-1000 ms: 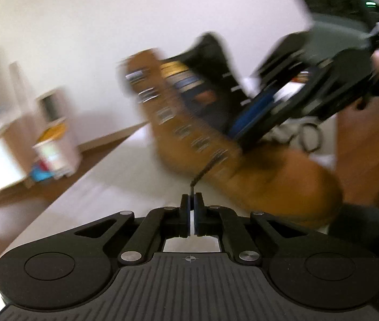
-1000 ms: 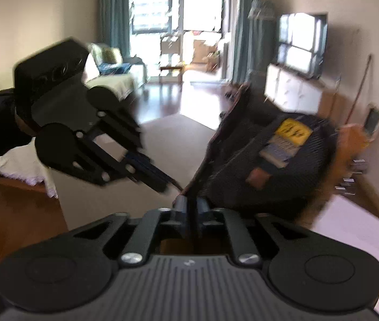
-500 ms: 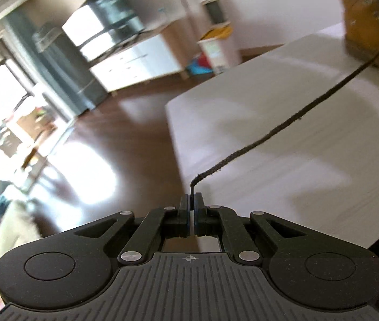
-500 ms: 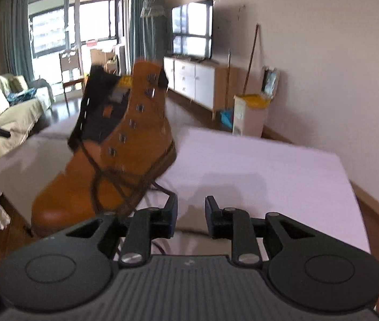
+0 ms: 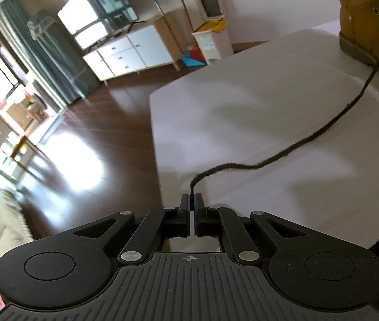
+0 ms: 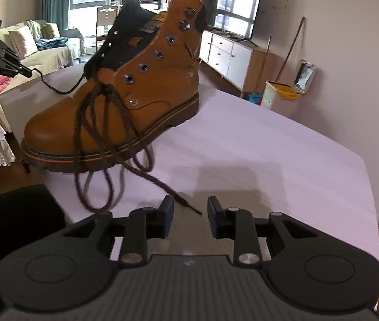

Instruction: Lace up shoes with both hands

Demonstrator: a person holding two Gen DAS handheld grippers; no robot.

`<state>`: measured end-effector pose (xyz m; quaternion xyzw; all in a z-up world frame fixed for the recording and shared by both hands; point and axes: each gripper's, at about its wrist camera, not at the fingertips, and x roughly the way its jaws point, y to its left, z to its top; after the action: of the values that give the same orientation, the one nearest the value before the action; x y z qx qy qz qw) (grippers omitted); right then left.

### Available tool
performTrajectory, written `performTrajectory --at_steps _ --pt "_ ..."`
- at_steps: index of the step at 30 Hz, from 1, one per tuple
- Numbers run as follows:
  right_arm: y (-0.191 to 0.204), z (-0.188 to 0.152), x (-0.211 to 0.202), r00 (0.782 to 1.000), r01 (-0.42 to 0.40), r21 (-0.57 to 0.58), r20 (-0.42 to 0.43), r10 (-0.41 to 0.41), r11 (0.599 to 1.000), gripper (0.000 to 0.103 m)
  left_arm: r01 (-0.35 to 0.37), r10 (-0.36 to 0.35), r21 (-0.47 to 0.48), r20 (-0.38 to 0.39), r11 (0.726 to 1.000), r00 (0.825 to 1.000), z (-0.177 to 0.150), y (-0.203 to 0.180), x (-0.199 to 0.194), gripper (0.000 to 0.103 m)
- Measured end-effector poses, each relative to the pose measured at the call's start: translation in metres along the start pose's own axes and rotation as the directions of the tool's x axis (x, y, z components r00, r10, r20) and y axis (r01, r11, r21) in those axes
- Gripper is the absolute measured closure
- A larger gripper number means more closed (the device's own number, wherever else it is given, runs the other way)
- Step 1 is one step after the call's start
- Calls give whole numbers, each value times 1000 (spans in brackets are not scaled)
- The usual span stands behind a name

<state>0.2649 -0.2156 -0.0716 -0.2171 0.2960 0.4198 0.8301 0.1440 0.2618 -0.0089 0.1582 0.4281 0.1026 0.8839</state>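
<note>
A tan leather boot (image 6: 125,99) with metal eyelets stands on the white table (image 6: 256,144), its dark brown lace threaded only through the lowest eyelets. One lace end (image 5: 296,144) runs from the boot (image 5: 371,24) across the table into my left gripper (image 5: 191,203), which is shut on it. That gripper also shows far left in the right wrist view (image 6: 27,74), holding the lace. The other lace end (image 6: 146,176) hangs in loops off the boot's side, its tip (image 6: 193,210) lying just ahead of my right gripper (image 6: 190,211). The right jaws are opening, with nothing pressed between them.
The table edge (image 5: 154,144) drops to dark wooden floor on the left. A white cabinet (image 6: 227,56) with a television, a bin (image 6: 277,96) and a broom stand by the wall. A sofa (image 6: 42,45) lies beyond the boot. A black chair back (image 6: 15,214) sits at lower left.
The left gripper pulled its lace end away from the boot; the lace, first taut, now sags on the table. The right gripper drew back from the boot, lowered and opened.
</note>
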Motion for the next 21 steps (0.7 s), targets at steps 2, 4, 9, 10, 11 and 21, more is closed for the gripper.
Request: performTrajectory --at_steps 2,4,9,10,11,21 --pt "-7 0 7 999 -29 11 -18 29 1000 75 11 -11 -4 1 1000 1000 -2 0 -3 92" --pt "-12 -3 8 998 -60 39 -21 61 997 101 28 -28 -10 9 1000 1000 -5 0 -9 84" --pt "-10 -3 -14 998 -55 88 24 53 995 100 79 -77 -16 88 997 993 -2 -2 -32 66" --pt "-7 -1 -23 998 -40 89 47 36 995 100 104 -102 -10 122 995 987 0 -5 -42 65" --pt "-4 2 -35 996 -24 91 82 17 996 100 119 -118 0 151 993 982 3 -8 -49 65" --pt "40 52 -113 934 -176 26 321 158 984 100 352 -484 347 451 869 750 57 -108 -130 63"
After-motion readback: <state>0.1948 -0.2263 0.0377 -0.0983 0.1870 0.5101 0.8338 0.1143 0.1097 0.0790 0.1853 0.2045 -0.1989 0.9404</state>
